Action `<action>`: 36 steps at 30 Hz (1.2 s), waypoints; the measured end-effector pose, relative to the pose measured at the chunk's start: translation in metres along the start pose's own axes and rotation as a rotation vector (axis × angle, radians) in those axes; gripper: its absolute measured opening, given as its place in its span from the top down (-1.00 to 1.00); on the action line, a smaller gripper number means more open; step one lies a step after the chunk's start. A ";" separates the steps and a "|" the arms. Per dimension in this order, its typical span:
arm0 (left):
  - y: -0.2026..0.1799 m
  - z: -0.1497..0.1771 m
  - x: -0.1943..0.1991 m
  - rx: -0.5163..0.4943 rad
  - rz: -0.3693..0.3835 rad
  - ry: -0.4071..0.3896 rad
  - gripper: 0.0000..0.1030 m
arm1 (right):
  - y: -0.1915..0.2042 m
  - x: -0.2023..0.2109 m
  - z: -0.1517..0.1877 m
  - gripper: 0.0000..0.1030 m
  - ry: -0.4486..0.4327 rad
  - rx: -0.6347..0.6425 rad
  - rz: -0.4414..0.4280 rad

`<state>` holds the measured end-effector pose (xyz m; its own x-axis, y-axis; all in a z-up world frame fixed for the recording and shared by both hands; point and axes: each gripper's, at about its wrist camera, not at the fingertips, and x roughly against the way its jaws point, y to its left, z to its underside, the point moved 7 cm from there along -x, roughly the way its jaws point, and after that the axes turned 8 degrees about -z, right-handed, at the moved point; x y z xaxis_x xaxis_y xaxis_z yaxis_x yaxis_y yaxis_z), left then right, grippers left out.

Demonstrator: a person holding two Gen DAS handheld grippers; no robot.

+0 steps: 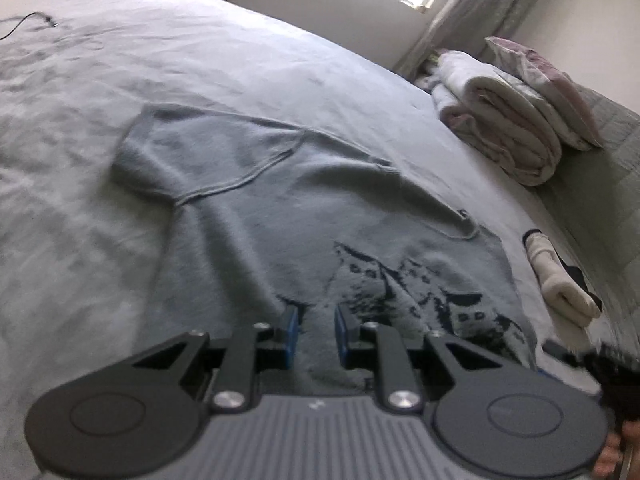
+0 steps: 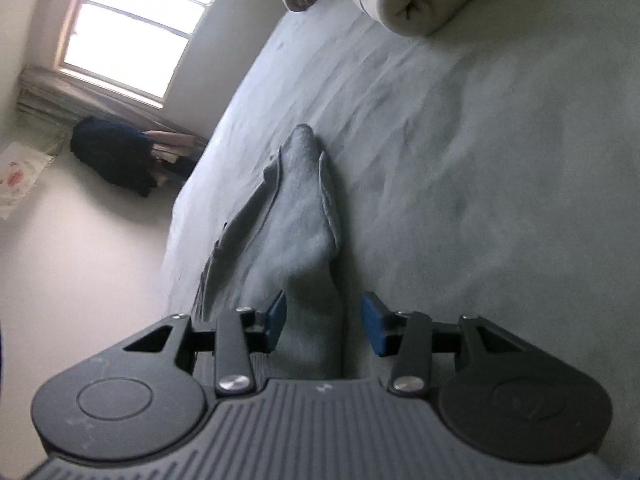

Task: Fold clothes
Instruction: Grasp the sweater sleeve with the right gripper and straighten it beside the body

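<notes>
Pinching a raised fold of the grey T-shirt (image 1: 280, 216), the left claw (image 1: 317, 330) has its 2 blue pads nearly together with cloth bunched between them, likely so the shirt can be lifted or pulled over. The right claw (image 2: 324, 326) stands about half open. A ridge of the same shirt runs up between its pads, but only the left pad seems to touch it. The shirt lies spread on the bed (image 1: 200, 60), with folded bedding (image 1: 504, 132) farther off.

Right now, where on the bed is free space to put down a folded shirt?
The sheet beyond the grey T-shirt is bare up to the cable. The side toward the folded blankets and the rolled white socks is crowded.
</notes>
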<state>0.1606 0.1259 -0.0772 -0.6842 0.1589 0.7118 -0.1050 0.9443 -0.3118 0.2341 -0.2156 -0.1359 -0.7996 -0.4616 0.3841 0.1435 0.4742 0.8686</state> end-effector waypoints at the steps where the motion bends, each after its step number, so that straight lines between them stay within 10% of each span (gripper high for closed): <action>1: 0.000 -0.001 -0.003 0.004 -0.004 0.010 0.64 | 0.004 -0.004 -0.006 0.10 0.000 0.007 0.015; 11: 0.005 -0.007 -0.011 0.065 0.012 0.056 0.64 | 0.075 -0.064 -0.009 0.71 0.024 0.175 0.056; 25: 0.012 -0.011 -0.005 0.105 0.026 0.079 0.64 | 0.123 -0.136 0.068 0.66 0.298 0.369 0.048; 30: 0.014 -0.012 -0.007 0.112 0.025 0.084 0.64 | 0.130 -0.110 0.038 0.22 0.214 0.383 0.061; 36: 0.014 -0.012 -0.008 0.115 0.028 0.088 0.64 | 0.104 -0.093 -0.003 0.22 0.098 0.348 0.172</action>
<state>0.1730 0.1410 -0.0795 -0.6227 0.2139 0.7527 -0.1721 0.9010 -0.3983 0.3249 -0.1261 -0.0804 -0.7192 -0.4148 0.5574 0.0509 0.7686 0.6377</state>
